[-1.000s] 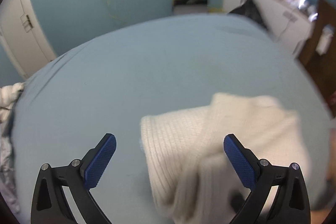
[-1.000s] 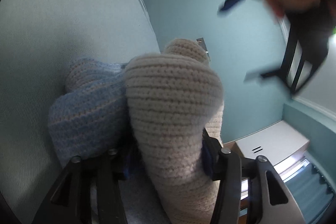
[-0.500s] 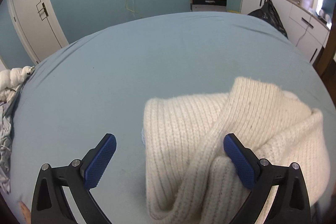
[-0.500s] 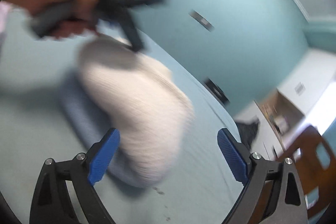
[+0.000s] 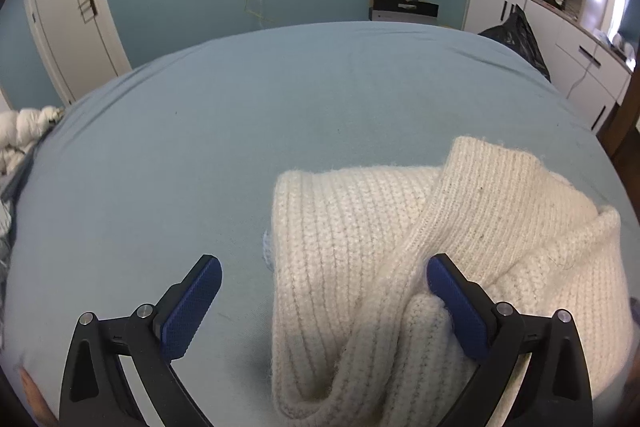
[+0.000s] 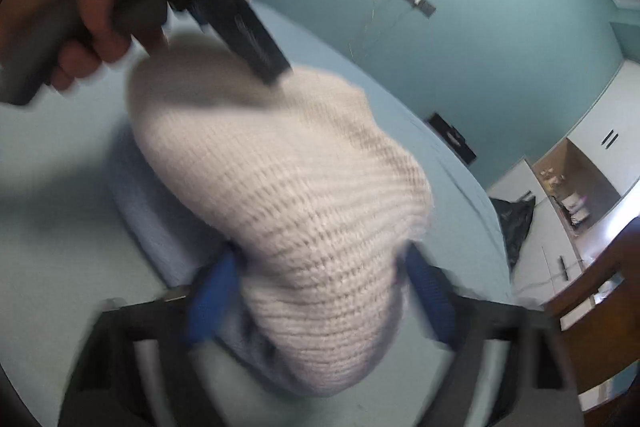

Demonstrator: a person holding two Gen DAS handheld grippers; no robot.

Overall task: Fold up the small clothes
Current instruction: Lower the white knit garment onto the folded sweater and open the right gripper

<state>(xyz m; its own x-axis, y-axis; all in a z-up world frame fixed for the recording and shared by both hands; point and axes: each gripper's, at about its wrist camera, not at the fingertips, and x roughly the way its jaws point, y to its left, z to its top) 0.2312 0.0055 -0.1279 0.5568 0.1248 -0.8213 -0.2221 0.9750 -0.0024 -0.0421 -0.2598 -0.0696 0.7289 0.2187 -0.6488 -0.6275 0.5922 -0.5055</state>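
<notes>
The right gripper (image 6: 320,291) has swung round and its jaws have just been closing around the cream sweater (image 5: 420,267) on the bed (image 5: 280,107); whether they pinch it I cannot tell. The left gripper (image 5: 320,303) hovers spread wide, holding nothing.

Black bag (image 5: 516,35) against white cabinets (image 5: 560,39), perhaps a printer (image 5: 404,9) beyond the bed (image 5: 240,115).
</notes>
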